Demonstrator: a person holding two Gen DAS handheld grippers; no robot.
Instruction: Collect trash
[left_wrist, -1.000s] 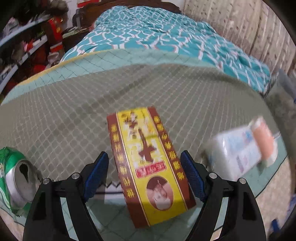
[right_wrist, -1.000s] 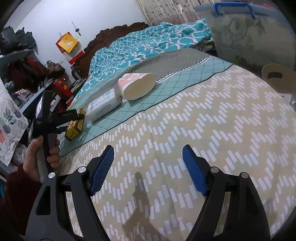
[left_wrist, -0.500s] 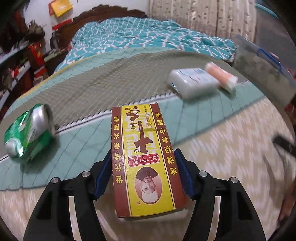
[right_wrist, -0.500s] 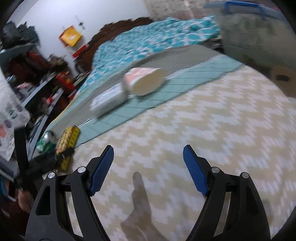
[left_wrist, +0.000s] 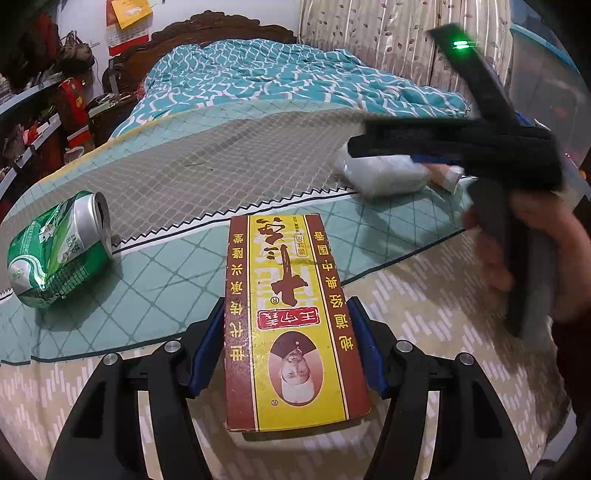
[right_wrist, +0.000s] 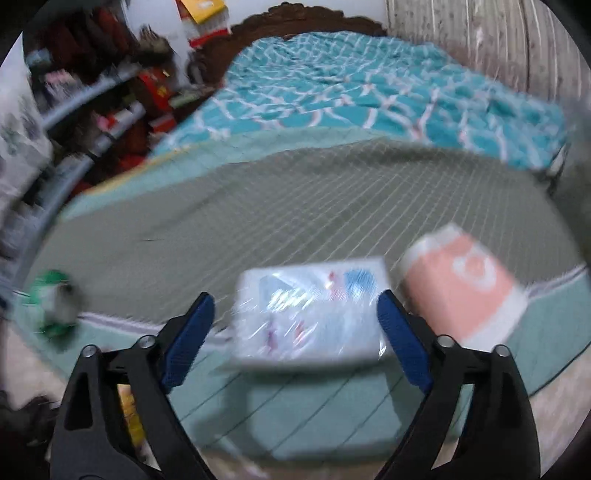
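My left gripper (left_wrist: 286, 347) is shut on a yellow and brown carton (left_wrist: 291, 314) with red Chinese lettering and holds it above the bedspread. A crushed green can (left_wrist: 55, 247) lies on its side to the left; it shows blurred in the right wrist view (right_wrist: 55, 299). My right gripper (right_wrist: 291, 332) is open, its blue pads on either side of a white plastic-wrapped packet (right_wrist: 310, 314). A pink and white cup (right_wrist: 465, 284) lies just right of the packet. In the left wrist view the right gripper (left_wrist: 480, 147) hovers over the packet (left_wrist: 384, 175).
A rumpled teal quilt (left_wrist: 295, 81) covers the far half of the bed. Cluttered shelves (left_wrist: 33, 122) stand along the left. A curtain (left_wrist: 369, 33) hangs behind the bed. A clear storage bin (left_wrist: 546, 74) stands at the right.
My left gripper closed on the carton and lifted it back toward me. My right gripper swung left across the bed and now straddles the white packet.
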